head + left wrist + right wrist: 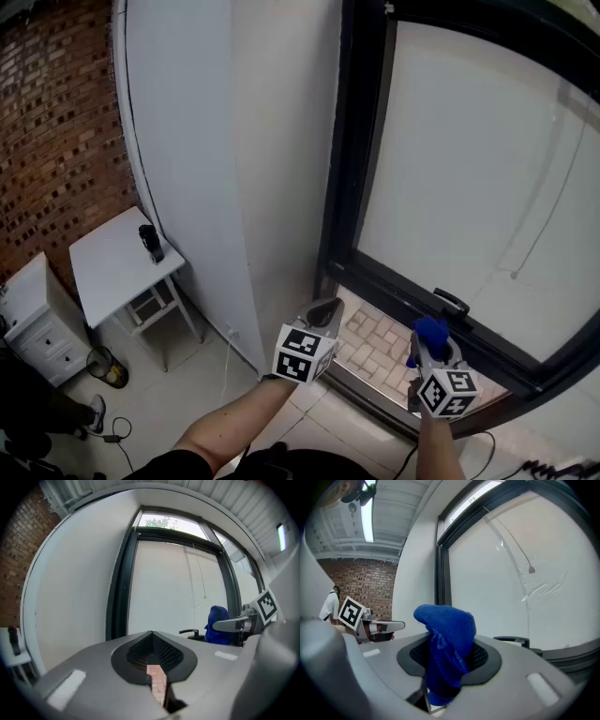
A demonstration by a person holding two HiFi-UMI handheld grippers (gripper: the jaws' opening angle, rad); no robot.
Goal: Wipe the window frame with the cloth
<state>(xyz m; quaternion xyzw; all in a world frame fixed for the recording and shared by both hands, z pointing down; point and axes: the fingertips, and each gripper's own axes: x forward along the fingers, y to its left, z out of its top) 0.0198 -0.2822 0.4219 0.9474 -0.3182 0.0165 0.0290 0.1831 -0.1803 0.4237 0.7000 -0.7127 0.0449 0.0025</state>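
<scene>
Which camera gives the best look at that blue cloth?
The right gripper view: the blue cloth fills its centre, pinched in the right gripper. The head view shows only a small tuft; the left gripper view shows a small patch at its right.

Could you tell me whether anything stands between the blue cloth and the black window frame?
Nothing visible does: the bunched blue cloth, clamped in the right gripper, faces the black window frame across open air.
</scene>
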